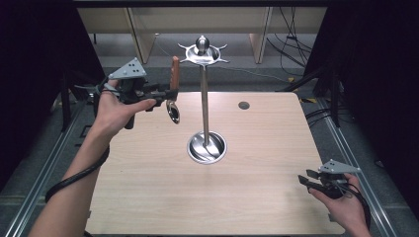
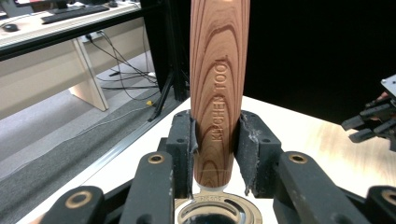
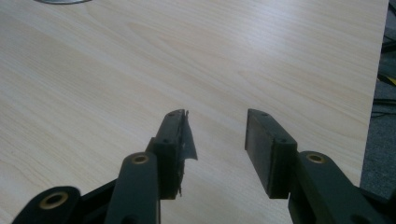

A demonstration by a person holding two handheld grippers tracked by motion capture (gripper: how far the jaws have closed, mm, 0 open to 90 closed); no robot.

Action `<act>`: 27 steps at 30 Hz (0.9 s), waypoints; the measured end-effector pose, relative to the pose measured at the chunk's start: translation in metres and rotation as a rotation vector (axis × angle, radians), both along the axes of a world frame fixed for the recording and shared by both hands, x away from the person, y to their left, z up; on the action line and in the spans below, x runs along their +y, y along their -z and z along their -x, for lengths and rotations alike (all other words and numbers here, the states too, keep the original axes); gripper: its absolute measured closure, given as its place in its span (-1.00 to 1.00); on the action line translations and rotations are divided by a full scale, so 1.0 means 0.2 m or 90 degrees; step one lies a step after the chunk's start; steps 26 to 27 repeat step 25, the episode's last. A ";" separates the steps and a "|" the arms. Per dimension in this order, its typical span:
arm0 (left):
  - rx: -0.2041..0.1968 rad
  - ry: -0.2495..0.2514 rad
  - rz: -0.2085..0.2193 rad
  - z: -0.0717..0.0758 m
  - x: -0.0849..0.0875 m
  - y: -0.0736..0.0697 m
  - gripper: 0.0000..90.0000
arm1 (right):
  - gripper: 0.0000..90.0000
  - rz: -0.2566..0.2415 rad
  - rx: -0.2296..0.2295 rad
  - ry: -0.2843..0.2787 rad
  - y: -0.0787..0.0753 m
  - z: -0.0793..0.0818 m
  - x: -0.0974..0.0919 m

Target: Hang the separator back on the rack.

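The left gripper (image 1: 165,94) is clamping its jaws on the wooden handle of a spoon (image 1: 173,94), holding it upright in the air left of the metal stand (image 1: 205,98), bowl hanging down. The right gripper (image 1: 307,179) is resting low over the worktop (image 1: 257,148) at its near right corner, jaws standing apart with nothing between them.

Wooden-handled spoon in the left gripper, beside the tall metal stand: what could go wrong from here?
1. The left gripper clamps the spoon only near the lower end of its smooth wooden handle, so it might pivot or slip between the pads.
2. The metal stand is tall on a small round base; a bump from the spoon could tip it.
3. The right gripper rests open and apart, not steadying the stand.
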State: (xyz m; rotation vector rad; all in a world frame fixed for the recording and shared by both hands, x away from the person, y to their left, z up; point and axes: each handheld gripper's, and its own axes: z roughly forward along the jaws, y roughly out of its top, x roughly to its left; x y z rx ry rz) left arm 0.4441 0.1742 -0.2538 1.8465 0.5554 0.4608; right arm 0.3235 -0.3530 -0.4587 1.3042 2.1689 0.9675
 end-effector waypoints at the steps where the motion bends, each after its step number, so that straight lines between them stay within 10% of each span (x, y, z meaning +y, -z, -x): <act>1: 0.001 0.001 0.000 0.00 0.00 0.00 0.49 | 0.31 0.015 -0.019 -0.015 0.01 -0.01 -0.01; 14: 0.037 0.007 -0.004 -0.05 -0.08 0.01 0.47 | 0.31 0.003 0.020 -0.009 -0.01 0.00 0.00; 17: 0.032 -0.034 0.019 -0.02 -0.11 0.03 0.08 | 0.30 0.014 0.000 -0.015 0.00 0.00 -0.01; 22: -0.026 -0.142 0.060 0.22 -0.06 0.22 -0.01 | 0.29 0.000 0.015 -0.006 -0.01 0.01 -0.01; 25: -0.030 -0.170 0.013 0.43 -0.03 0.45 0.02 | 0.29 0.016 -0.006 -0.018 -0.01 0.01 -0.03; 27: -0.030 -0.170 0.013 0.43 -0.03 0.45 0.02 | 0.29 0.016 -0.006 -0.018 -0.01 0.01 -0.03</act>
